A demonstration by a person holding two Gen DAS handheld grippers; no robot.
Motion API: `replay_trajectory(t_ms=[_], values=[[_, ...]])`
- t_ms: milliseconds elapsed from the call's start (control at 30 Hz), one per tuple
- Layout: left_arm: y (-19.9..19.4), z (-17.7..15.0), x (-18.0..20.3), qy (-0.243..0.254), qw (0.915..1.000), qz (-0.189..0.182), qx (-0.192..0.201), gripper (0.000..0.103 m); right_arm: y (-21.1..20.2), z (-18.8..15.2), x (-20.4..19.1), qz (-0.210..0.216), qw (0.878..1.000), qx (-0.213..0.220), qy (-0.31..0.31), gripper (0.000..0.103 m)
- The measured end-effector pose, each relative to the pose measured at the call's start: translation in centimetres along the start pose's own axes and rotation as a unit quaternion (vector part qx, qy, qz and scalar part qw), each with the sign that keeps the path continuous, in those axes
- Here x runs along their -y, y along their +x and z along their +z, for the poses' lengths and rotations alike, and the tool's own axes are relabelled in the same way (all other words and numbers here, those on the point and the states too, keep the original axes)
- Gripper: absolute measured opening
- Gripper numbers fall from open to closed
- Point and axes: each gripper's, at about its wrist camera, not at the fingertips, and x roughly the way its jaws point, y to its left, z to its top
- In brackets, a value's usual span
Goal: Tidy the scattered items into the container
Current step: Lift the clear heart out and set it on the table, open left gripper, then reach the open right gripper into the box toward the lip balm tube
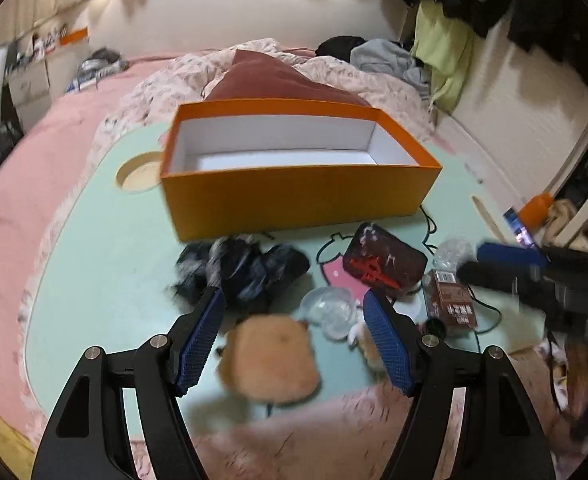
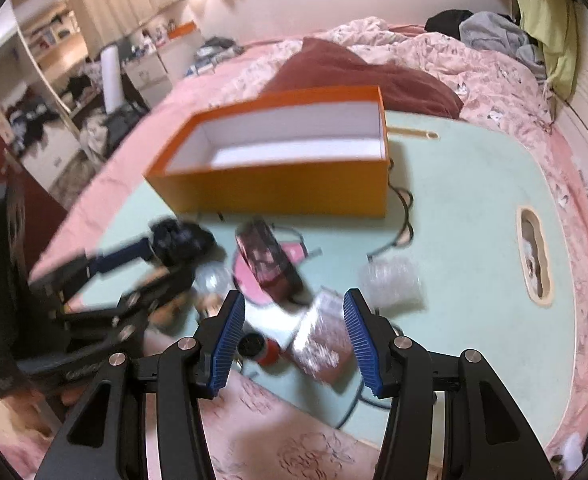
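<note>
The left gripper (image 1: 294, 334) stands wide with nothing pressed between its pads; a tan plush (image 1: 270, 360) lies on the tray below the gap, nearer the left finger, blurred, and I cannot tell whether either pad touches it. Just far of the left finger sits a dark crumpled bundle (image 1: 242, 270), and beside the right finger a clear plastic blob (image 1: 329, 308). Farther right lie a dark red pouch (image 1: 385, 264) and a brown packet (image 1: 449, 300).

The right gripper (image 2: 294, 334) is part open and holds nothing. Below its gap lie a shiny wrapped packet (image 2: 321, 340) and, to the left, a small red-and-black cap-like thing (image 2: 260, 348). Far of these are the pouch (image 2: 270, 264) and a clear wrapper (image 2: 391, 280) to the right.

The box (image 1: 294, 196), orange outside and white inside, stands on the far half of the green tray (image 1: 94, 260), and as far as its inside shows it looks empty; every item is on the near side of it.

My reading: the tidying has barely begun, and this is the approach to a first pick. The left hand's likely target is the plush. That would call for lowering the fingers to straddle it, closing, then carrying it far over the near wall of the box. The blur warns against closing before the fingers settle.
</note>
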Motion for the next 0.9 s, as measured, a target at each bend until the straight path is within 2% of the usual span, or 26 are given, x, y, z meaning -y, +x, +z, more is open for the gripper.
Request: replay_trajectory(t_ms=[133,233,333,400,600,733,900], values=[[1.3,-1.6,-0.4,0.010,0.9997,0.011,-0.021,0.072,-0.4,4.8,-1.3,0.042,0.999,-0.017,-0.027,0.051],[2.1,-1.9,-0.6,0.002,0.9994,0.003,-0.034,0.072,0.4,9.0,-2.5,0.023,0.996,-0.048,-0.071,0.051],[1.7,-2.0,-0.7,-0.002,0.9997,0.002,-0.024,0.072,3.7,12.6,-3.3,0.021,0.986,-0.127,-0.105,0.051],[1.8,-2.2,-0.8,-0.004,0.9996,0.007,-0.027,0.072,7.0,14.1,-3.5,0.030,0.973,-0.196,-0.117,0.051],[2.0,-2.4,-0.5,0.002,0.9995,0.011,-0.029,0.072,13.1,15.3,-3.0,0.005,0.948,-0.294,-0.120,0.051],[2.0,-2.4,-0.5,0.004,0.9995,0.013,-0.028,0.072,15.0,15.0,-3.4,-0.016,0.936,-0.326,-0.136,0.051],[2.1,-2.4,-0.5,0.009,0.9994,0.016,-0.028,0.072,16.4,14.6,-3.8,0.005,0.928,-0.347,-0.135,0.053]])
